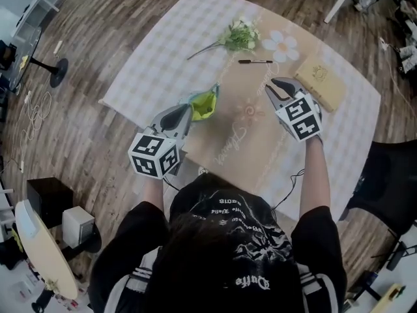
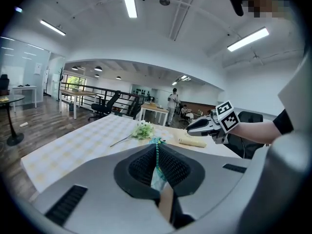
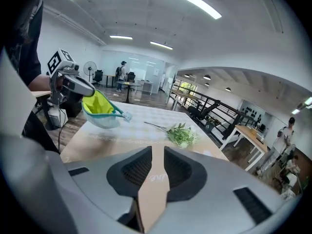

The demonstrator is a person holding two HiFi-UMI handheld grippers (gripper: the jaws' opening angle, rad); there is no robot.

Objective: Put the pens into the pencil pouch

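Open-plan office, wood floor; worktop (image 1: 163,64) under a checked cloth with a tan runner.

- Pencil pouch (image 1: 204,104): green lining, teal zip, mouth gaping. Held at the near left of the worktop, its zip edge pinched in the left tool (image 1: 186,113), whose jaws are pressed together on it.
- Right tool (image 1: 280,87): jaws narrowly spread, nothing between them.
- Pen (image 1: 255,61): one visible, dark, lying flat. It sits beyond the right tool and slightly to its left, with its long axis across the tool's line. The right tool is the nearer, so pickup likely falls to it.
- Also present: flower sprig (image 1: 240,35), beyond the pen; tan notebook (image 1: 321,82), right of the tool.
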